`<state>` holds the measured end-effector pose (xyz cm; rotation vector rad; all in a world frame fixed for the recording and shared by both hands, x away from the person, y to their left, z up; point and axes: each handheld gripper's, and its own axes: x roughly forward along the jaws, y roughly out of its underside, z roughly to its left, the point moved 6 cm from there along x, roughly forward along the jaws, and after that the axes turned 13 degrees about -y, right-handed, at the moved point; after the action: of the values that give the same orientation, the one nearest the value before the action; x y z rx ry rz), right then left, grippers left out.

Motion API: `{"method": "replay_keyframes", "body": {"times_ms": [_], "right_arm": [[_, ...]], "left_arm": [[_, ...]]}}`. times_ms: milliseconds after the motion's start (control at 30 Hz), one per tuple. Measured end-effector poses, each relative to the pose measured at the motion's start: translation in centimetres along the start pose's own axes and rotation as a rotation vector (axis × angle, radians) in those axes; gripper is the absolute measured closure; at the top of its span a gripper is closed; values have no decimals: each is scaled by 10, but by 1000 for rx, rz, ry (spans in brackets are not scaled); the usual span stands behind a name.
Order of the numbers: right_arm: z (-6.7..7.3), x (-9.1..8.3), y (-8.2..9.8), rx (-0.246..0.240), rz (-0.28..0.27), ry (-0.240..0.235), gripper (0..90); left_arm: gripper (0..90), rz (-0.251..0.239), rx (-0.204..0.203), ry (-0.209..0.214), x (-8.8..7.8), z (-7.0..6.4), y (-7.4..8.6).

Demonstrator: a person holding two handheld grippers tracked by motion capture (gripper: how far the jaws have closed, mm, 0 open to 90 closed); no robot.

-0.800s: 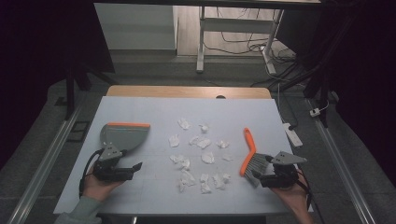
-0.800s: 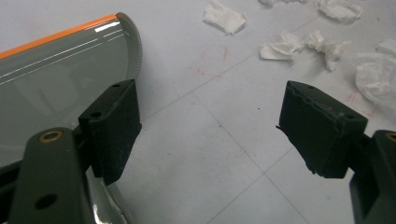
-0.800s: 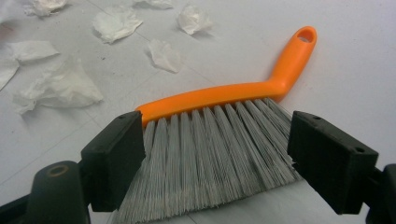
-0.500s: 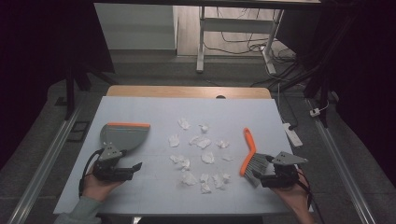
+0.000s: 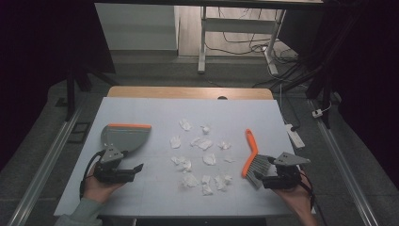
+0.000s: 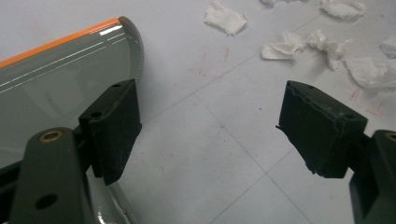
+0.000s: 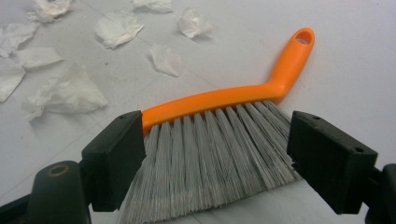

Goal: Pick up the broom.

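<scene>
Brush (image 7: 219,140) lies flat between the right gripper's (image 5: 275,178) open fingers, bristles nearest, staged for pickup. Left gripper (image 5: 123,171), fingers open, flanks dustpan (image 5: 123,136); paper scraps (image 5: 202,157) lie between for sweeping.

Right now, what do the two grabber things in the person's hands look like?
Both are black, each with two chunky block-shaped jaws with small screw holes. The left gripper and right gripper each wear a grey three-cornered plate on top and trail a black cable. A round brass-coloured pin sits at each jaw arm. A grey-green sleeve covers the left wrist.
</scene>
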<state>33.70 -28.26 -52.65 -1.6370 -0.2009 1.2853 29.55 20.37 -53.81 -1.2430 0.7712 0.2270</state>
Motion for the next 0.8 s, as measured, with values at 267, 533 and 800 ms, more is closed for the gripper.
{"method": "replay_keyframes", "body": {"times_ms": [267, 533, 800], "right_arm": [[0, -2, -16, 14, -7, 16, 197], [-11, -8, -40, 84, 31, 8, 209], [-15, -7, -65, 86, 67, 14, 215]], "left_arm": [[217, -4, 5, -2, 0, 0, 0], [217, -1, 21, -13, 1, -3, 1], [216, 8, 21, -13, 3, -5, 2]]}}
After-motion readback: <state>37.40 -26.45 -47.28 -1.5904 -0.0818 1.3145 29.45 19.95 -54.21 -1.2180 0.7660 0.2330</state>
